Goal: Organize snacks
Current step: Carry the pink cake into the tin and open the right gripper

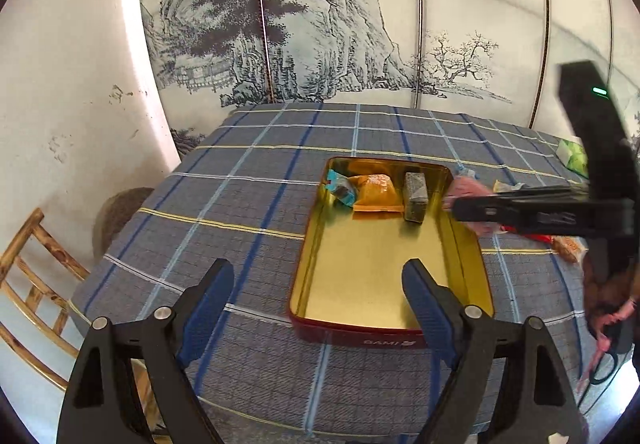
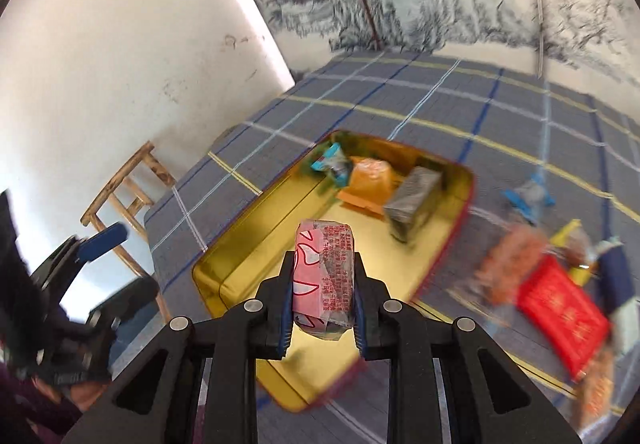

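A red tin with a gold inside (image 1: 468,264) (image 2: 224,276) lies open on the checked tablecloth. At its far end lie a blue-wrapped snack (image 1: 340,189) (image 2: 332,161), an orange packet (image 1: 376,193) (image 2: 370,179) and a grey block (image 1: 416,195) (image 2: 414,199). My right gripper (image 2: 323,272) is shut on a pink wrapped snack (image 2: 324,276) and holds it above the tin; it shows blurred at the tin's right rim in the left wrist view (image 1: 470,199). My left gripper (image 1: 318,276) is open and empty over the tin's near left edge.
Loose snacks lie right of the tin: a red packet (image 2: 560,312), a blue-wrapped one (image 2: 528,195), an orange one (image 2: 512,264) and a green pack (image 1: 574,155). A wooden chair (image 1: 36,284) (image 2: 128,183) stands left of the table. A painted screen stands behind.
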A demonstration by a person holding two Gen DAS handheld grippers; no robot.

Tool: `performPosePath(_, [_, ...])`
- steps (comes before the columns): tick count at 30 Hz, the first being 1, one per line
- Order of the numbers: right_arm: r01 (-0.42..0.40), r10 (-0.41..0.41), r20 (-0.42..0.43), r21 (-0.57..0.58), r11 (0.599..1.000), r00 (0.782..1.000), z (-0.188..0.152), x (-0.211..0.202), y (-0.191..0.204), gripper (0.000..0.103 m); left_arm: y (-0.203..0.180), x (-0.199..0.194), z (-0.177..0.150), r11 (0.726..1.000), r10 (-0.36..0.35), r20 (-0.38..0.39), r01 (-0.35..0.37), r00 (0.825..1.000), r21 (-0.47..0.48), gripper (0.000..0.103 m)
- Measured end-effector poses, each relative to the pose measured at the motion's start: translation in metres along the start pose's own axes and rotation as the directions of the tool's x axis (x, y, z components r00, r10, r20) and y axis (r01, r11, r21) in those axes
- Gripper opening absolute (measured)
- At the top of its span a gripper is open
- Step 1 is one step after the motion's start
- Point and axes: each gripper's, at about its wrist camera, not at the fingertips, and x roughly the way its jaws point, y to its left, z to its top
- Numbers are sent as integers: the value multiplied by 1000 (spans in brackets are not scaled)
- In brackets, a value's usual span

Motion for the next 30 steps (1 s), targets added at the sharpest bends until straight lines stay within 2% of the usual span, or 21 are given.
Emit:
performPosePath(5, [20,-17,-100,36,999,995,20,52,9,25,13,2,0,1000,1,-9,-1,1000,-2,86])
performPosePath(15, [92,-80,-205,49,995,975,50,114,16,25,26,19,-2,1000,20,-49,-20,999,3,88])
performPosePath(23, [108,-88,-228,76,991,970,52,132,15,25,27,28,-8,1000,17,-80,-17,997,4,90])
performPosePath(30, [86,-62,-193,119,989,979,58,130,12,27,29,30,-11,1000,20,-92,-20,996,-1,91])
